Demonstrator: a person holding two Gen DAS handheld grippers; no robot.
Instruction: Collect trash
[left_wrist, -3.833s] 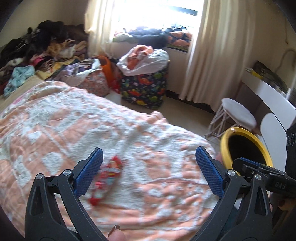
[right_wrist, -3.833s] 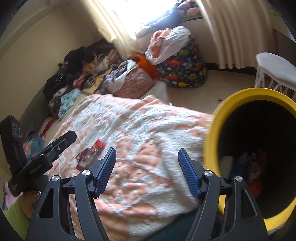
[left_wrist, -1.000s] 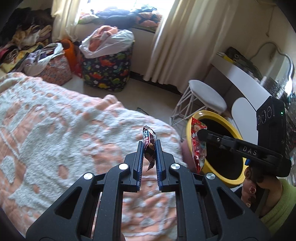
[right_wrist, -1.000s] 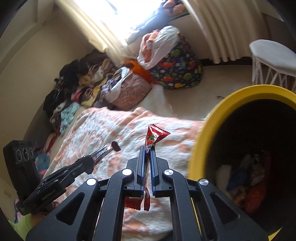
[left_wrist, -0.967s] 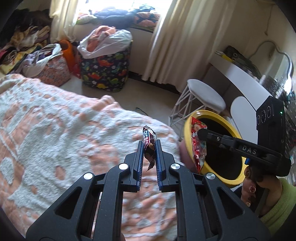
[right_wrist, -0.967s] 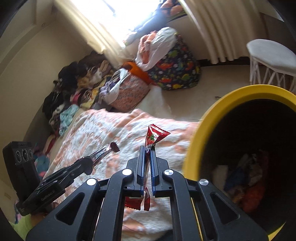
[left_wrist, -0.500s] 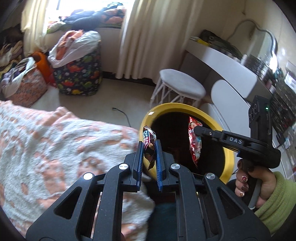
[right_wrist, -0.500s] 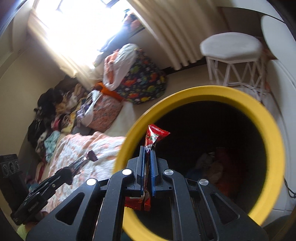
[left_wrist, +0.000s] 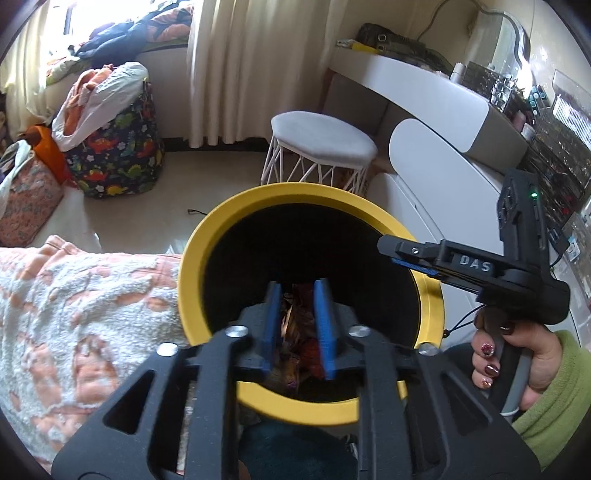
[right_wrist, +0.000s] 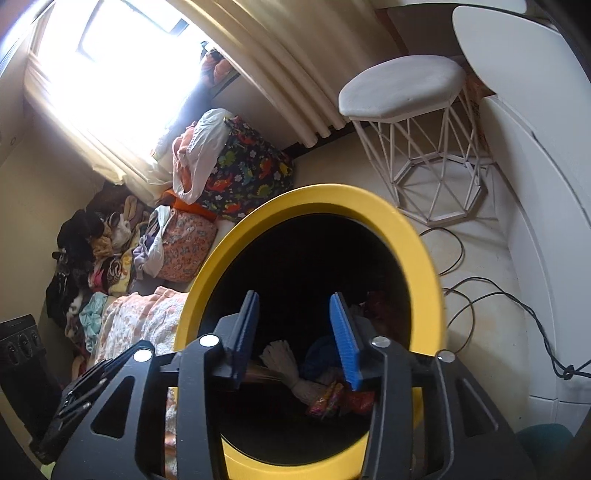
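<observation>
Both grippers over bin (left_wrist: 192, 258). Left gripper (left_wrist: 297, 325) jaws just opening, narrow, nothing gripped. Right gripper (right_wrist: 295, 339) just opening, wider, empty. Wrappers (right_wrist: 332, 400) in bin at 6 o'clock.

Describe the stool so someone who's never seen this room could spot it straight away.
Find the cream curtain under the window; the white desk stands to its right. The stool stands on the floor between them, just behind the yellow bin. It alone has a flat white octagonal seat on a white wire-frame base.
</observation>
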